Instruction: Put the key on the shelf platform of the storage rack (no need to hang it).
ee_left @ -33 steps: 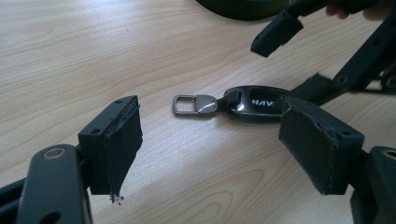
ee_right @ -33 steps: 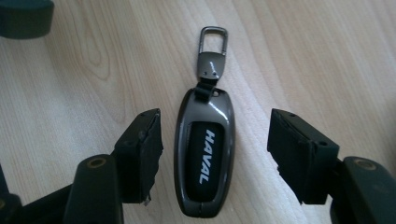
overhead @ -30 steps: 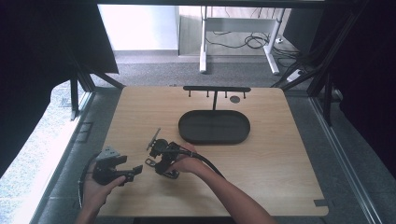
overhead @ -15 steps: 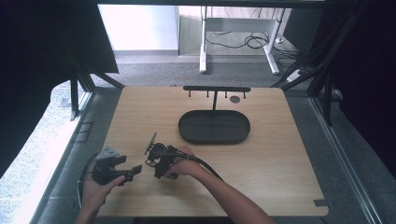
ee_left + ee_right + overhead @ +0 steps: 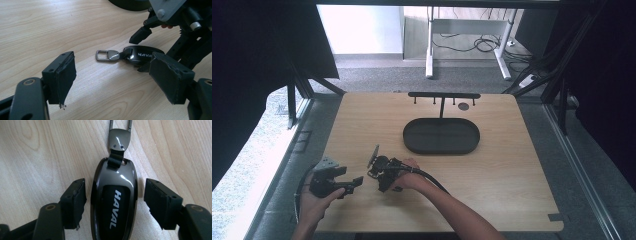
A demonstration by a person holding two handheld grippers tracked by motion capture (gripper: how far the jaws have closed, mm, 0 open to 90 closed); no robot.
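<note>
On the table (image 5: 512, 175), the oval tray (image 5: 441, 136) sits empty.

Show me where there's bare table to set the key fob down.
Bare wood: the table's right side beside the oval tray, and its far-left corner. Crowded: near-left, around the key fob, right hand-held gripper and left hand-held gripper.

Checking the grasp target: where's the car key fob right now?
The car key fob lies flat on the wooden table, near the front left, between the open jaws of the right gripper; the left gripper faces its metal ring.
</note>
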